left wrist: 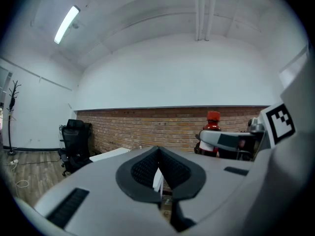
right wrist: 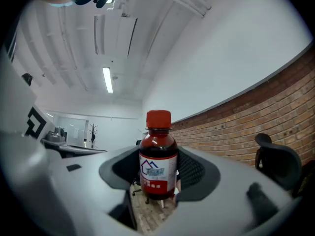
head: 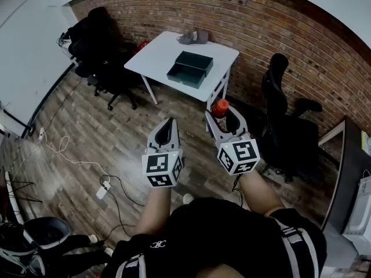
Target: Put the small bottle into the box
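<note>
Wood-plank floor underfoot, with white cables trailing across it at left. Closest in, left gripper, jaws pressed together on nothing. Just beside it, right gripper clamped on the small bottle: red cap, dark red contents, white label, upright between the pads and held in the air, well short of the table. Further out, white table bearing the dark green box, open, with its matching lid touching the far side. At the table's far edge, grey object, too small to identify. Flanking the table, black office chairs, one to the left and one to the right. Behind everything, red brick wall.
</note>
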Motion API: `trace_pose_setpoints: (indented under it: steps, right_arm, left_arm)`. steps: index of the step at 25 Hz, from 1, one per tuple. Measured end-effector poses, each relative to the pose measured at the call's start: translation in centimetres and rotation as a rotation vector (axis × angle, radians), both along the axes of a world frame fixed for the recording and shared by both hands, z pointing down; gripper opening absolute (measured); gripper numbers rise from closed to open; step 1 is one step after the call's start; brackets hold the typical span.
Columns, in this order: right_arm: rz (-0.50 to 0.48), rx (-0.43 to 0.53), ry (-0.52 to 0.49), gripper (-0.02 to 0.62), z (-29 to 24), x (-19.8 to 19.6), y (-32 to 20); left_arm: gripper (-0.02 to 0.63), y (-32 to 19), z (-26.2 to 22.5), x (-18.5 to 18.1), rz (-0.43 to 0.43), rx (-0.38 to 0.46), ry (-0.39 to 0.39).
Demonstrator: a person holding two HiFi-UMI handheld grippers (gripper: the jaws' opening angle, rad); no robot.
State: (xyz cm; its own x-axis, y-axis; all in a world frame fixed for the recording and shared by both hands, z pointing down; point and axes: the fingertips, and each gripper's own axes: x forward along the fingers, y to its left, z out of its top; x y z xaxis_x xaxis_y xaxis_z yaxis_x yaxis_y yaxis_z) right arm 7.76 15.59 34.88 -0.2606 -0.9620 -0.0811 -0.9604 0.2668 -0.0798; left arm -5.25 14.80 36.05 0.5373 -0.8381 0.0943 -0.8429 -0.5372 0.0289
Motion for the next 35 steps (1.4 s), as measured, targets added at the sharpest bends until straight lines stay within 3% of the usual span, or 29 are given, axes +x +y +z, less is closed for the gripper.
trace_pose_setpoints:
  steps: [22,35]
  right_arm:
    - [0.045,0.032,-0.019,0.224,0.4,-8.1,-6.2]
    - [0.084,0.0,-0.037,0.224,2.3,-6.5,-9.9]
  left_arm:
    - [0.012,-6.9,1.1,-7.9,0.061,0.01,0.019]
    - [0.012,-10.9,3.8,-7.4,0.09,-0.042,0.025]
